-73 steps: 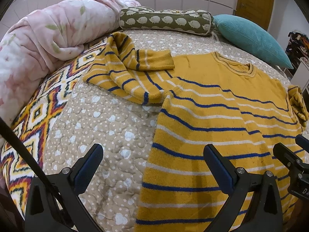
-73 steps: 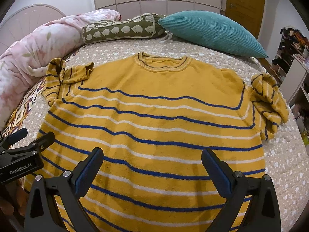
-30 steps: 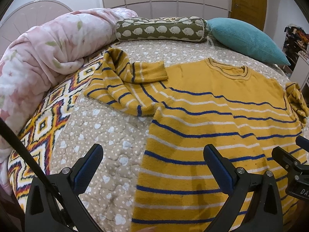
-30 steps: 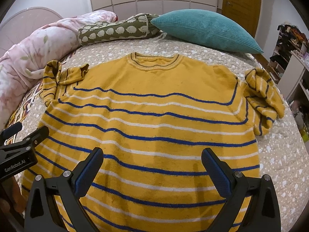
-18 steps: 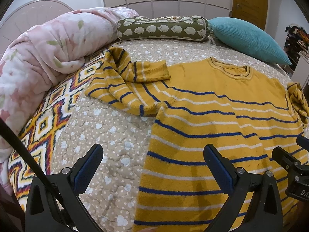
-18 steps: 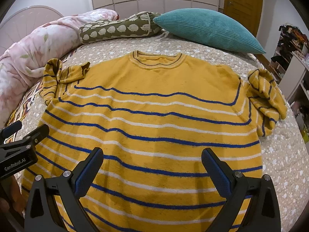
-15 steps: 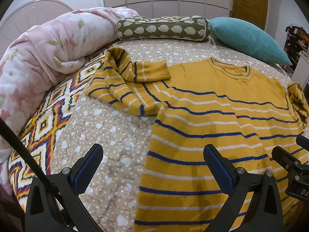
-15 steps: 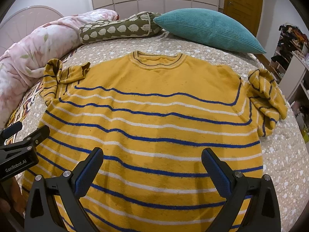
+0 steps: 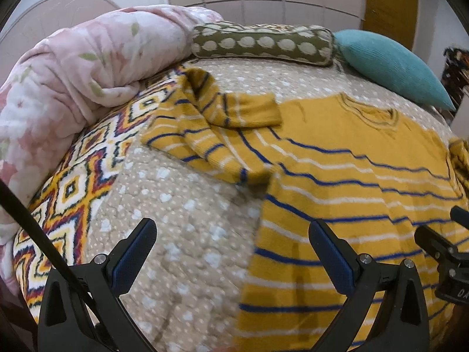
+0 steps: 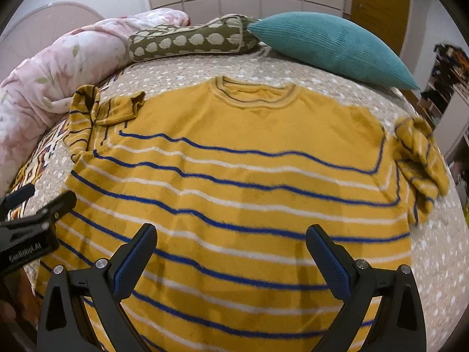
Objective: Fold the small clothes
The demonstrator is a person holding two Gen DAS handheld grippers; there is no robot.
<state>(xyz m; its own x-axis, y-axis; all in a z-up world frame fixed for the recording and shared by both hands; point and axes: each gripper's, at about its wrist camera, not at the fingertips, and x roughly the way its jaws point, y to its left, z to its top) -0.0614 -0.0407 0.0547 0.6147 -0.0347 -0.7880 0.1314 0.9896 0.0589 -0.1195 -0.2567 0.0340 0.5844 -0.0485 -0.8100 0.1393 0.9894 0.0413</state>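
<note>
left wrist view: sweater (image 9: 346,182) shifted right; both grippers' jaws still spread, empty.

Both wrist views look forward, low and close over the bed. The left faces the sweater (image 9: 337,176) edge left of its fingers; the right centres it. Both share sweater and pillows.

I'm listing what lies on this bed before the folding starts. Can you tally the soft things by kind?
Sweaters: 1, yellow striped sweater
Pillows: 2, teal pillow and olive patterned bolster
Blankets: 2, pink floral blanket and zigzag patterned blanket
Total: 5
</note>
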